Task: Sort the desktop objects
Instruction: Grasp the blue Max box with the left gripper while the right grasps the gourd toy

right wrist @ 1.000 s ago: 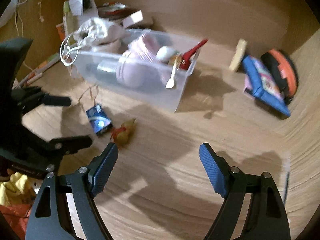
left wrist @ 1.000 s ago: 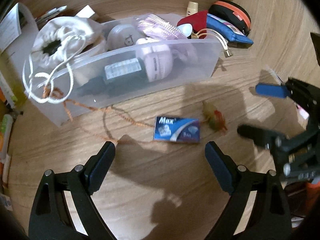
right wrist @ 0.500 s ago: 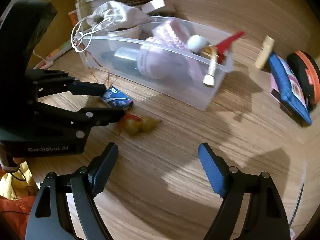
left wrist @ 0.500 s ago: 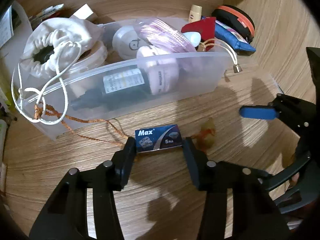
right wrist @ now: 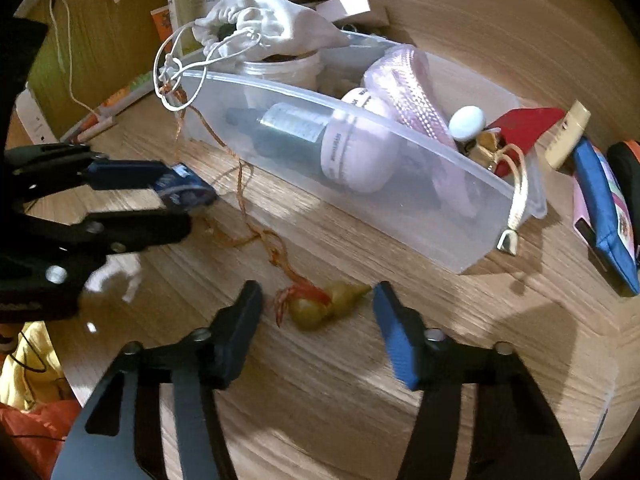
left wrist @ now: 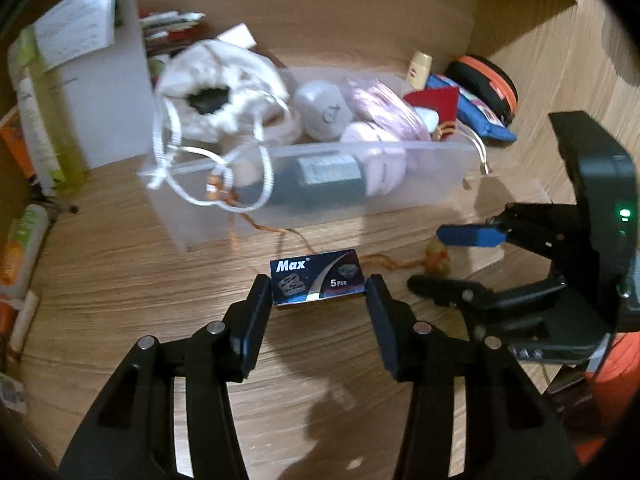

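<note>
Our left gripper (left wrist: 318, 294) has its jaws clamped on the small dark-blue cardboard "Max" box (left wrist: 318, 282) just above the wooden table (left wrist: 120, 280), while our right gripper (right wrist: 318, 312), jaws just narrowing, brackets the olive-yellow gourd charm (right wrist: 324, 306) without touching it

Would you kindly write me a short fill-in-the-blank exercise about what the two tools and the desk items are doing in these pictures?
1. The left tool is shut on a small blue box printed with the word ____.
2. The yellow-green gourd charm lies between the fingers of the ____ tool, which do not touch it.
3. The charm's orange cord runs up to the ____ drawstring pouch.
4. The dark bottle lies inside the clear plastic ____.

Missing words: Max; right; white; bin
</note>
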`<state>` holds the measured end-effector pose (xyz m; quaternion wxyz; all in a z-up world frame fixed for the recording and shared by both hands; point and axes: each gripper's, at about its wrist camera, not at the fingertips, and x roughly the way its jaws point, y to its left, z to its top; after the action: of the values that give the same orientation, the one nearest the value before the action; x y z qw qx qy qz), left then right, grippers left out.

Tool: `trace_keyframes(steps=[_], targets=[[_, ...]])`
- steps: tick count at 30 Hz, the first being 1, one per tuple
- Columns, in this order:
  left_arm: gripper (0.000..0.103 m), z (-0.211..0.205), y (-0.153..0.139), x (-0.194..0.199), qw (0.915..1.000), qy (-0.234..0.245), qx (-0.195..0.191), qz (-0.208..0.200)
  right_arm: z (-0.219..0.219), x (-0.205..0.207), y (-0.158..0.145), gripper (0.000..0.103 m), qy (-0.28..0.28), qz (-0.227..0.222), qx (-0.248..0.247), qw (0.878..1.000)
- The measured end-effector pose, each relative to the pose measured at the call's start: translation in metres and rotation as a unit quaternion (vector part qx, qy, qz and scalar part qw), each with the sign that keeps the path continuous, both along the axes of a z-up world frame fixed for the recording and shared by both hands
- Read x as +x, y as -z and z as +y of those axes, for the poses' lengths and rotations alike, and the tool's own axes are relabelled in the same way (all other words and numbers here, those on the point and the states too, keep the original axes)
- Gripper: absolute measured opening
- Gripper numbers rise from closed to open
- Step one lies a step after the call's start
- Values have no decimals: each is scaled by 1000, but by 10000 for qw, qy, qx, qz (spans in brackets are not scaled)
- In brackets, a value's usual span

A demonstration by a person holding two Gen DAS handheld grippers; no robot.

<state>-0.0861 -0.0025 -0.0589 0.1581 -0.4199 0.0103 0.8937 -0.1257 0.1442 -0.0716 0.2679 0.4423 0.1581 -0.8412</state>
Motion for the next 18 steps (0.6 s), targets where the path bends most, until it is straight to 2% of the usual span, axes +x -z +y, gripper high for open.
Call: trace_keyframes(steps=[2, 9, 18], targets=[[48, -5, -5, 1, 9999, -70, 28, 87, 0, -3, 0, 35, 45, -6, -36, 10000], [48, -16, -20, 1, 9991, -156, 246, 312, 5, 4, -6, 35, 138, 80, -169, 9997], [48, -13, -44, -4, 9966, -66, 487, 657, 10, 17, -43, 35, 181, 615, -253, 9976]])
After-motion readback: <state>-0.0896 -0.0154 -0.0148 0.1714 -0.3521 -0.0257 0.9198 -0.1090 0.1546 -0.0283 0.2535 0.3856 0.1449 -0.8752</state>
